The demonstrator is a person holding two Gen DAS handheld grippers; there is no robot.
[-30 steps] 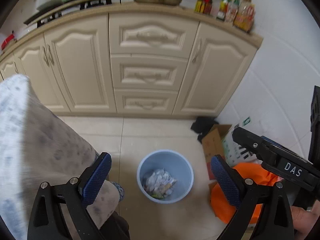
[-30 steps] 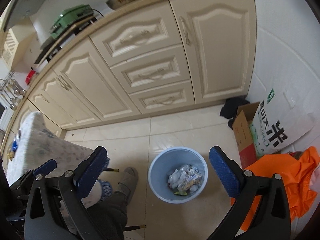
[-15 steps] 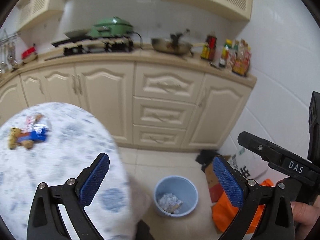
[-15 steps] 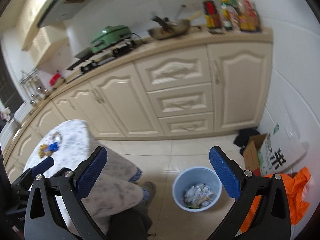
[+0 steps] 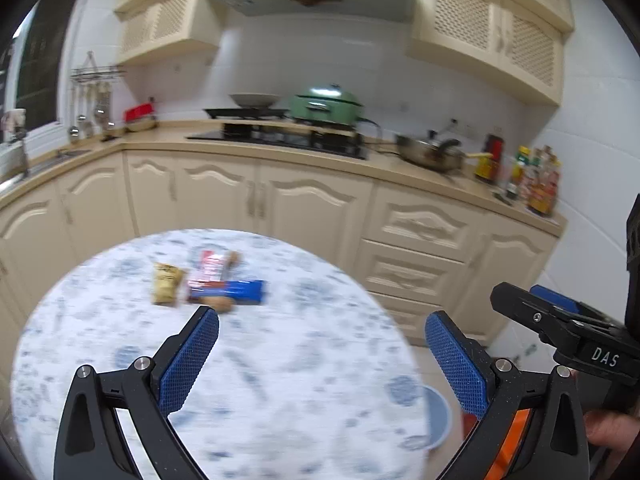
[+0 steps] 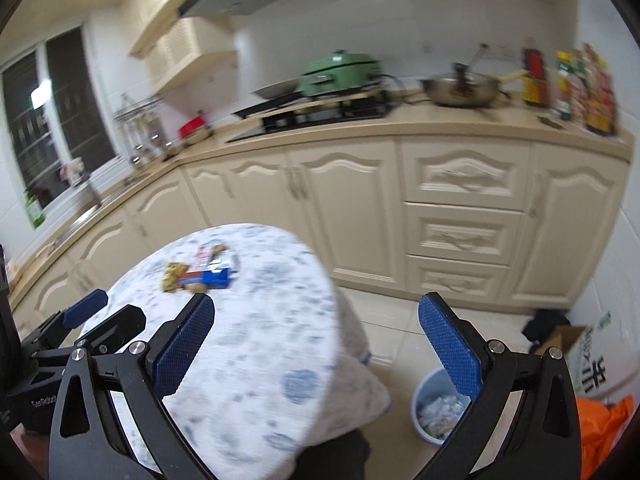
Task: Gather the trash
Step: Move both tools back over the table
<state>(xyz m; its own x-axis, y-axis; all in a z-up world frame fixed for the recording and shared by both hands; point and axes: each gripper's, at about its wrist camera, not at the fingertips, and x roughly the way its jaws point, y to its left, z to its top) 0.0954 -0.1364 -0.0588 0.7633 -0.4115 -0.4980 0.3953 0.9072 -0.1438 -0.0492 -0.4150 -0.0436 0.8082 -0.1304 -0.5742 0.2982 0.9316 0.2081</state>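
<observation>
Several snack wrappers lie together on the round table with a blue-patterned white cloth point(image 5: 280, 380): a yellow packet point(image 5: 165, 288), a blue wrapper point(image 5: 232, 291) and a red-and-white one point(image 5: 210, 266). They also show in the right wrist view point(image 6: 200, 274). My left gripper point(image 5: 320, 356) is open and empty, above the table short of the wrappers. My right gripper point(image 6: 316, 344) is open and empty, over the table's right edge. The blue trash bin point(image 6: 436, 412), holding crumpled trash, stands on the floor to the table's right.
Cream kitchen cabinets point(image 6: 460, 216) and a counter with a stove, green pot point(image 5: 326, 106), pan and bottles run behind the table. A cardboard box point(image 6: 560, 340), a printed bag and an orange bag point(image 6: 604, 428) lie by the right wall.
Both grippers have swung up and left from over the bin to over the table. The wrappers have come into view ahead. Both stay open and empty.
</observation>
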